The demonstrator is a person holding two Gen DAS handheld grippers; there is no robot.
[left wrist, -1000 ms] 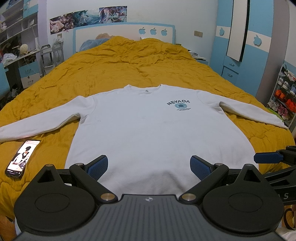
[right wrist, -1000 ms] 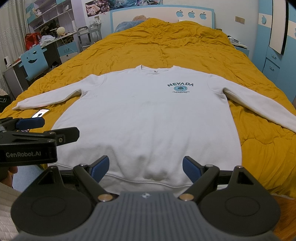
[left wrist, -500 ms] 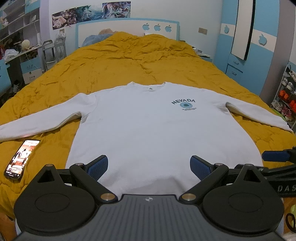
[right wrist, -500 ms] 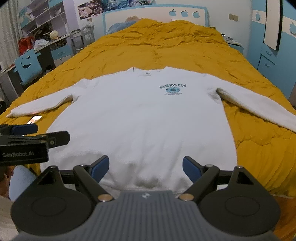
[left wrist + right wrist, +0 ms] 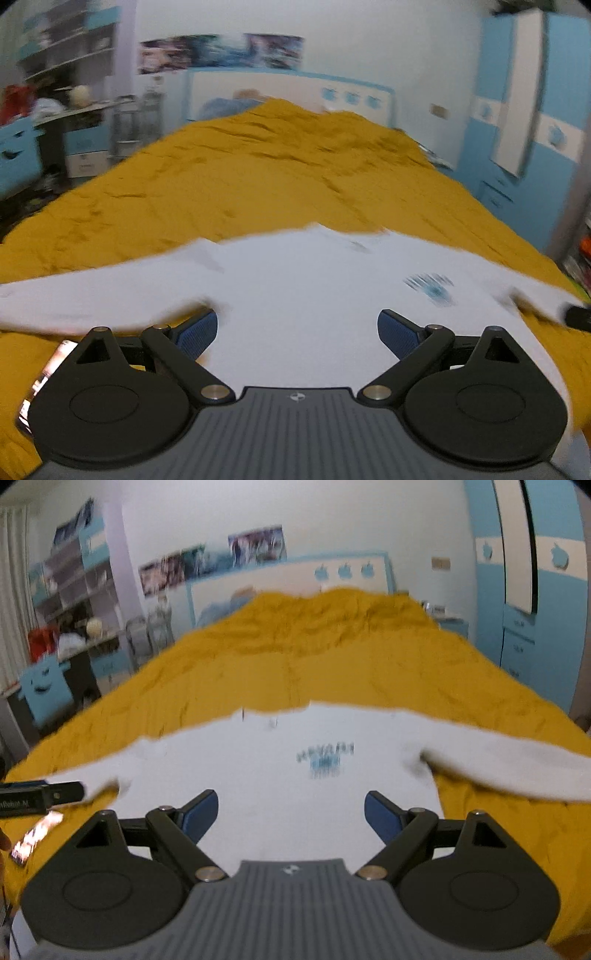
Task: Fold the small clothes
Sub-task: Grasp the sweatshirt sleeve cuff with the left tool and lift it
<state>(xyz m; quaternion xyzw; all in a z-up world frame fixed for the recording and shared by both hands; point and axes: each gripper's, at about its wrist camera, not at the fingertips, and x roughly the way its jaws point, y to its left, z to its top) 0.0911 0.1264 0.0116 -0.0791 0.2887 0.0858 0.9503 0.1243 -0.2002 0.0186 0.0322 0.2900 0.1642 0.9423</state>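
A white sweatshirt with a blurred blue-and-teal chest print lies on a mustard-yellow quilt. The white headboard, at 12 o'clock, has blue edging and blue apple shapes.

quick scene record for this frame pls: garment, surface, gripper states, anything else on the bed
garment: white sweatshirt, spread flat, front up, sleeves out to both sides
print: blue chest logo, too blurred to read
surface: yellow quilt on a bed
left gripper: open, over the sweatshirt, holding nothing
right gripper: open, over the sweatshirt, holding nothing
other: phone on the quilt, below the left sleeve
image quality: motion blur in both views
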